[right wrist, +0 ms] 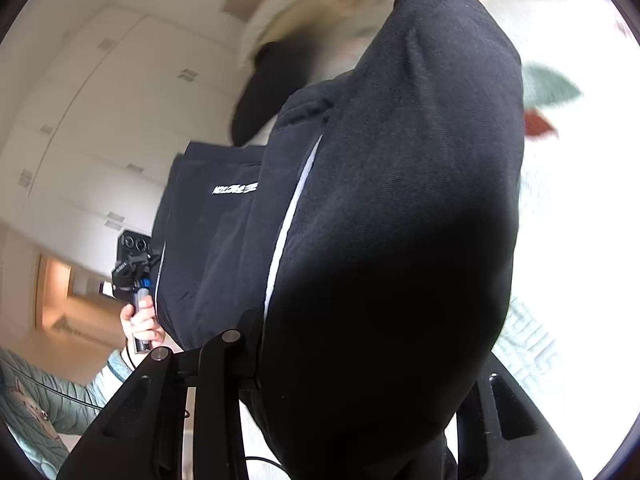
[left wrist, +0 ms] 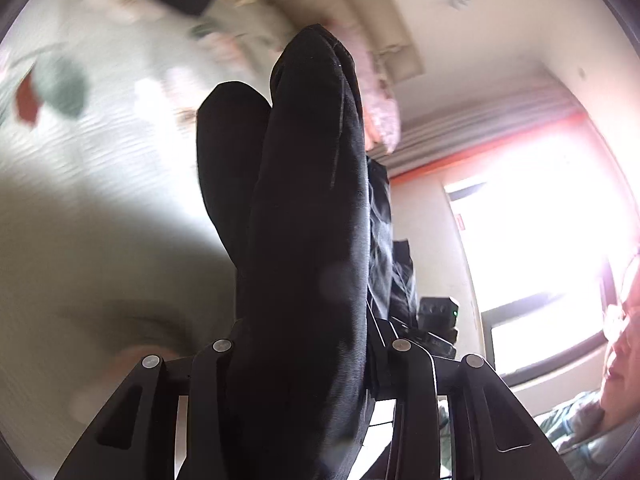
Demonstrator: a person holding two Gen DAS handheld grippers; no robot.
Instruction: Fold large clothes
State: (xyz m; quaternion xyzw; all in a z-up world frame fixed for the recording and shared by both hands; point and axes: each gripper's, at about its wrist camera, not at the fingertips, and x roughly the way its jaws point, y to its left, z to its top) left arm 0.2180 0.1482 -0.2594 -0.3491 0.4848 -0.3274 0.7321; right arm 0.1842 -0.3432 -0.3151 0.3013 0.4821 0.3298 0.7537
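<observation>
We see the black garment raised off the floral bedsheet, bunched thickly between the left gripper fingers, which clamp it. The right gripper likewise grips a fold of it; white stripe visible

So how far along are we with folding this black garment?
Early. Done: both grippers have picked up the black garment; left gripper and right gripper are each shut on bunched fabric, lifted above the patterned bedspread. In hand: carrying it stretched between them. Left: lay it flat and make the folds; none visible yet.
</observation>
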